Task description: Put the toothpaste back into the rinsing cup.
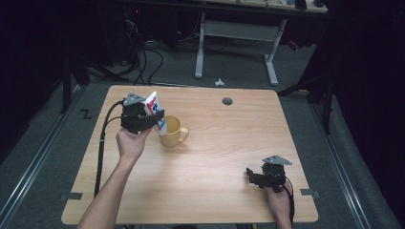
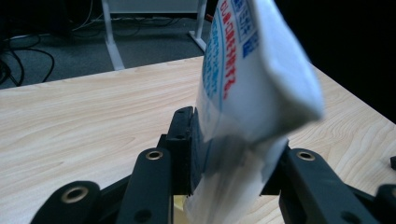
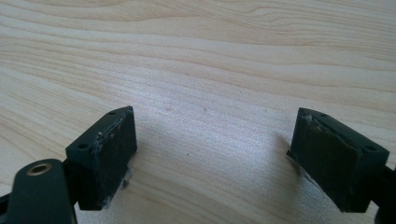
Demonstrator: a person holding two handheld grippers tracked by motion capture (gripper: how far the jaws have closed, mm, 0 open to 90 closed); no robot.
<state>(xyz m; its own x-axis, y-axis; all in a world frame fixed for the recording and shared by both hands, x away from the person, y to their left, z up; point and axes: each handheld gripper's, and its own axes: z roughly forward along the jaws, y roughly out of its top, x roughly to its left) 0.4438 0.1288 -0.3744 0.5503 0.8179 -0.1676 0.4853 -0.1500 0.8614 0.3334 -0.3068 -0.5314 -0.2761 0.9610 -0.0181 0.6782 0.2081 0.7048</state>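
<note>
A white tube with red and blue print (image 1: 154, 110) is clamped in my left gripper (image 1: 148, 119), which is shut on it just left of a yellow mug (image 1: 172, 130). The tube's lower end hangs at the mug's rim. In the left gripper view the tube (image 2: 252, 84) rises between the black jaws, its crimped end up, and a sliver of yellow mug (image 2: 178, 201) shows below. My right gripper (image 1: 251, 177) rests low near the table's front right, its jaws wide apart. In the right gripper view its pads (image 3: 109, 154) have only bare wood between them.
The wooden table (image 1: 229, 138) has a round grommet hole (image 1: 227, 101) at the back. Beyond it stand a desk's white legs (image 1: 271, 62) and cables on the floor (image 1: 143, 62). A cable (image 1: 101, 143) trails from the left gripper.
</note>
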